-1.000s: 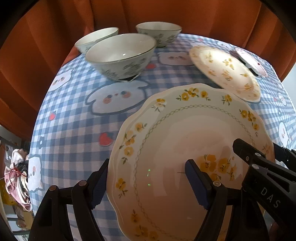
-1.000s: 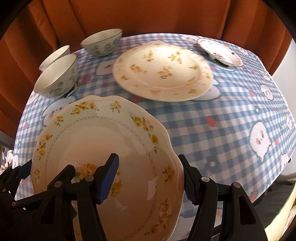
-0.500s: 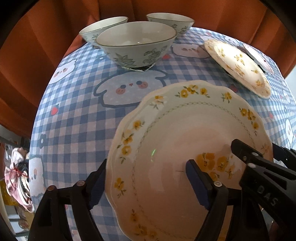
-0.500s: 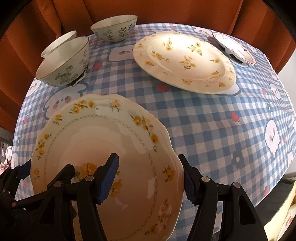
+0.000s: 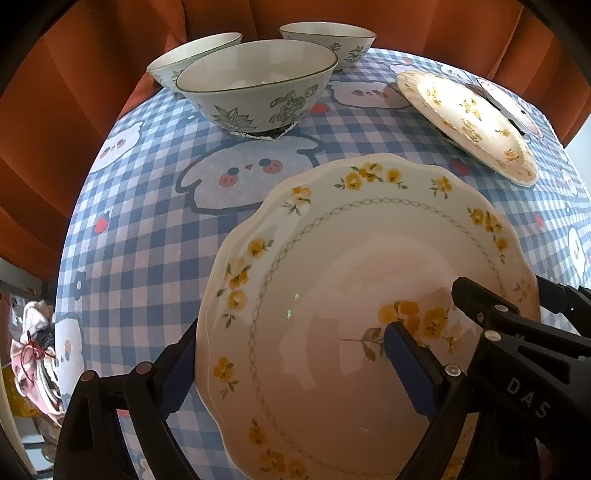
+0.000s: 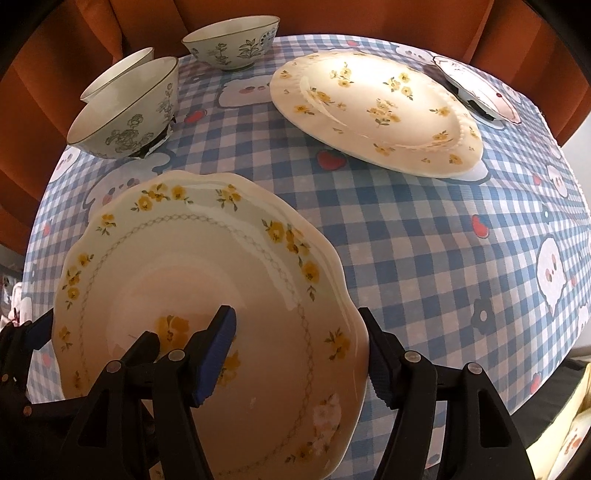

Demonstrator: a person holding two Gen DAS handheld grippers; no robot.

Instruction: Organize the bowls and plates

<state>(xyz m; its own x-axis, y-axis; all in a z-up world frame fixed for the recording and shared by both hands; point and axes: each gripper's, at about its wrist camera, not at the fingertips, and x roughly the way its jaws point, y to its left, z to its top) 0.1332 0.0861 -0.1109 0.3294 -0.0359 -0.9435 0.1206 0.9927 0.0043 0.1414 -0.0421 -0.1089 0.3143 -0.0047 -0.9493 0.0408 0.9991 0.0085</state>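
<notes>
A scalloped plate with yellow flowers (image 5: 351, 295) (image 6: 184, 277) appears to lie on the checked tablecloth (image 6: 424, 240) near its front edge. My left gripper (image 5: 291, 347) straddles the plate's left rim. One finger is outside the rim and partly hidden; the blue pad (image 5: 410, 369) hovers over the well. Its jaws are opening and do not press on the plate. My right gripper (image 6: 295, 317) straddles the right rim the same way, open. A larger round flowered plate (image 6: 376, 110) sits farther back.
Three green-patterned bowls (image 5: 258, 85) (image 5: 192, 55) (image 5: 328, 40) stand at the back left. A small pink-edged dish (image 6: 480, 92) lies behind the round plate. An orange curtain (image 6: 369, 14) hangs behind the table. The cloth drops off at the right and front.
Both views have shifted toward the far side, so the bowls and round plate look larger and nearer. The left jaws stand slightly wider. The scalloped plate stays between both pairs of fingers.
</notes>
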